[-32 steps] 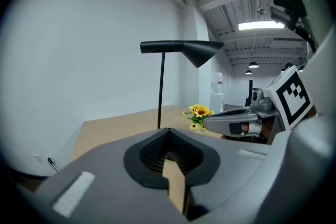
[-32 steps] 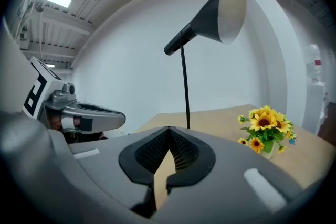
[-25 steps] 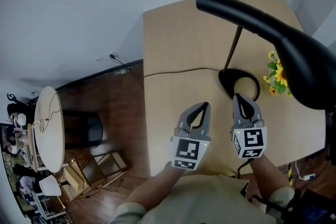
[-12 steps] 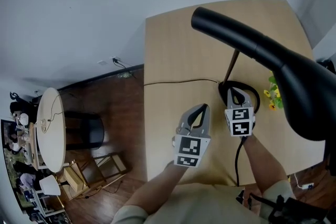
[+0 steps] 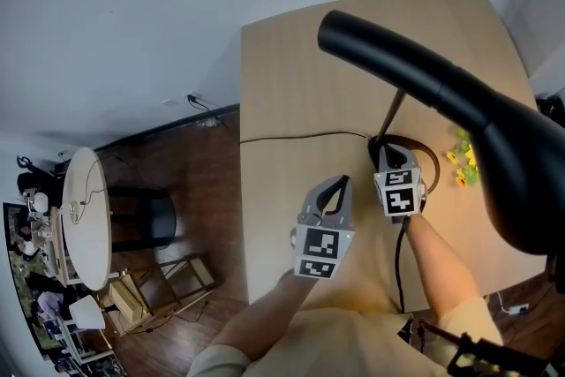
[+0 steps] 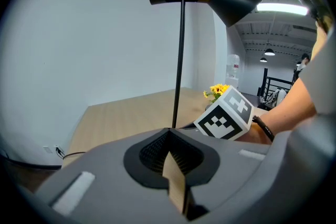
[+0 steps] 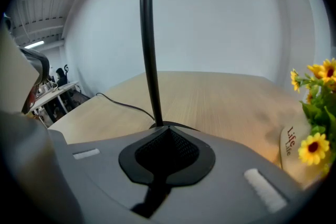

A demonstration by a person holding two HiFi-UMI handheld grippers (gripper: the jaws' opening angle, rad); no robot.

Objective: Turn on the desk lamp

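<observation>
The black desk lamp stands on the wooden table (image 5: 291, 75). Its long shade (image 5: 459, 101) fills the right of the head view, and a thin pole (image 5: 393, 115) runs down to the round base (image 5: 425, 156). My right gripper (image 5: 387, 153) is shut, its tips down on the base at the foot of the pole. In the right gripper view the pole (image 7: 149, 50) rises just beyond the closed tips (image 7: 167, 128). My left gripper (image 5: 342, 181) is shut and empty, left of the base. From the left gripper (image 6: 169, 131) I see the shade (image 6: 231, 2) and the right gripper's marker cube (image 6: 226, 115).
A small vase of yellow flowers (image 5: 465, 165) stands right of the base, close to the right gripper (image 7: 315, 134). The lamp cord (image 5: 300, 137) runs left across the table to a wall socket. Beyond the table's left edge lie dark floor, a round white table (image 5: 84, 216) and chairs.
My right gripper has moved forward across the table and up to the lamp base. The left gripper has stayed in place.
</observation>
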